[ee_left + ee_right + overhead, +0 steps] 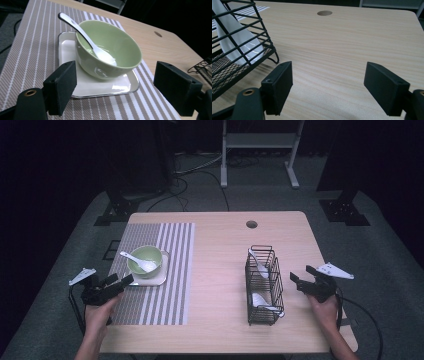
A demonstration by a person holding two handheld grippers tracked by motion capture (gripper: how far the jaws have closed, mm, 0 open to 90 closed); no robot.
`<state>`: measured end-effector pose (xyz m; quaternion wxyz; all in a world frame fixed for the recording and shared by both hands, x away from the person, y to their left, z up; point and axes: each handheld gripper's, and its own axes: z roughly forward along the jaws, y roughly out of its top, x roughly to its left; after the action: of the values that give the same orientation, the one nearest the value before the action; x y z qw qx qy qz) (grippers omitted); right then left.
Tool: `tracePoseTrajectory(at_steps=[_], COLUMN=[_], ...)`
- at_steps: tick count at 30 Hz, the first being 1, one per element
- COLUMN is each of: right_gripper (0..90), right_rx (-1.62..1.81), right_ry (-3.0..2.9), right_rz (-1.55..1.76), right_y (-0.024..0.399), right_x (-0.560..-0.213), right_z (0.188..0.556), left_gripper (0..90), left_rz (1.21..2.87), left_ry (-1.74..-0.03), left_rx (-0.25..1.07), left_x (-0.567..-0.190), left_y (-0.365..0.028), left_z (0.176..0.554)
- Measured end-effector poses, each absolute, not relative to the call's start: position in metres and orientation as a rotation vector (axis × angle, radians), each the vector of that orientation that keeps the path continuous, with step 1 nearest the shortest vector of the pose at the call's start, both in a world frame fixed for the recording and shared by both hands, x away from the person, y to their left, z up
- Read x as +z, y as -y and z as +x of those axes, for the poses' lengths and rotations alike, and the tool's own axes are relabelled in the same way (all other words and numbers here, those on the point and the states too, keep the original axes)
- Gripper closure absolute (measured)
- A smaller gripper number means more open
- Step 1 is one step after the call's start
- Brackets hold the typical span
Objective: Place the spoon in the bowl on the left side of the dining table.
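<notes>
Gaping wide with nothing between its jaws, the left gripper (123, 281) sits just short of the green bowl (110, 47), which stands on a white square plate (100, 86) with a white spoon (86, 37) resting inside. The right gripper (301, 276), equally spread, hovers beside the black wire basket (265, 290). The left gripper view reveals the plate's glossy rim; the right gripper view shows a spoon behind the basket wires.

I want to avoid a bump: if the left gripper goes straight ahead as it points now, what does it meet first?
Most likely the white tray, whose near edge lies just ahead of the open jaws of the left gripper, then the green bowl standing on it. Depth is hard to judge, and if the jaws pass above the tray, the bowl comes first.
</notes>
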<state>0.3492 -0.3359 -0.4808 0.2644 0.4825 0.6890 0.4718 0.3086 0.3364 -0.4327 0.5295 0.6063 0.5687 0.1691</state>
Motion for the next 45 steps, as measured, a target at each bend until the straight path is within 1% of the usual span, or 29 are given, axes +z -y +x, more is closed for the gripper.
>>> tracePoseTrajectory(at_steps=[1,2,8,12,23,25,31,43,45], right_gripper=[21.8,21.8,21.8,21.8,21.8,21.8,21.8,21.9,21.8], right_rx=[1.274,1.274,1.274,1.273,1.284,1.284,1.286,1.284,1.282], right_ry=[-1.862,-1.862,-1.863,-1.864,-1.860,-1.856,-1.854,-1.853,-1.854], right_rz=[1.302,1.301,1.301,1.298,1.300,1.301,1.302,1.301,1.300], right_y=[0.336,0.336,0.336,0.336,0.337,0.337,0.337,0.338,0.337], right_x=[-0.481,-0.481,-0.481,-0.481,-0.481,-0.481,-0.481,-0.481,-0.481], right_z=[0.349,0.349,0.349,0.349,0.348,0.348,0.348,0.347,0.347], left_gripper=[17.4,15.1,15.0,15.1,15.0,15.0,15.0,15.0,15.0], left_rz=[1.447,1.446,1.479,1.496,1.541,1.545,1.584,1.619,1.622], left_ry=[-1.359,-1.362,-1.339,-1.317,-1.294,-1.279,-1.242,-1.211,-1.205], left_rx=[0.400,0.395,0.382,0.403,0.393,0.376,0.377,0.366,0.341], left_x=[-0.433,-0.434,-0.440,-0.437,-0.441,-0.440,-0.439,-0.439,-0.441], left_y=[-0.335,-0.334,-0.325,-0.320,-0.308,-0.303,-0.290,-0.280,-0.276], left_z=[0.308,0.307,0.300,0.297,0.295,0.294,0.291,0.289,0.289])
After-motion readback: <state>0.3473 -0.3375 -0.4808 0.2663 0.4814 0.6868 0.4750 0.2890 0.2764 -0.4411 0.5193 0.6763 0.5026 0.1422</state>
